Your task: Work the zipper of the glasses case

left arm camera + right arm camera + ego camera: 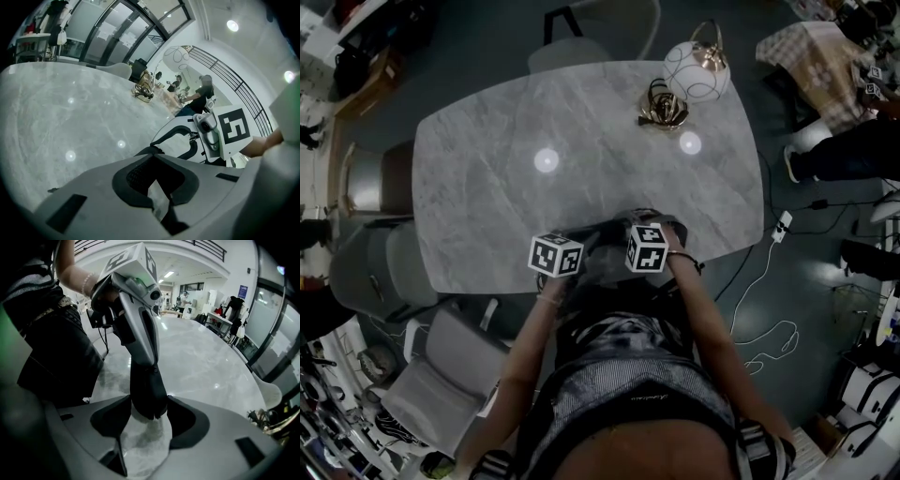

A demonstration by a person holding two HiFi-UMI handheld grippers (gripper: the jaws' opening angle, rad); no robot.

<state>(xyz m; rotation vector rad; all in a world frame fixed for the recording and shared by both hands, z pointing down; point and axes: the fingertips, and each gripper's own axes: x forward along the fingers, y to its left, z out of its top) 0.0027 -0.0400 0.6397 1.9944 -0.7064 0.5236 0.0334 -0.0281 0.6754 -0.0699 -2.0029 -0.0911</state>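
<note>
I stand at the near edge of the marble table (534, 122), with both tongs over its near strip, a little right of the middle. My left tongs (157, 187) are pressed together. My right tongs (149, 430) stand wide apart, and the left pair's dark fingertips (147, 399) poke down between them over pale marble.

Bare marble runs out to the far and left edges. A globe lamp (697, 67) and a small brass-coloured ornament (663, 108) sit near the far right corner. Grey chairs (380, 267) crowd the left edge. A power strip (784, 225) with a white cable lies on the floor off the right edge.

I cannot pick out the glasses case. The head view gives only a dark mass under my marker cubes (556, 254), and neither gripper view shows it plainly.

Only the left gripper view shows a seated person (194, 101) beyond the table. Only the right gripper view shows the bead bracelet (86, 284) on my left wrist.
</note>
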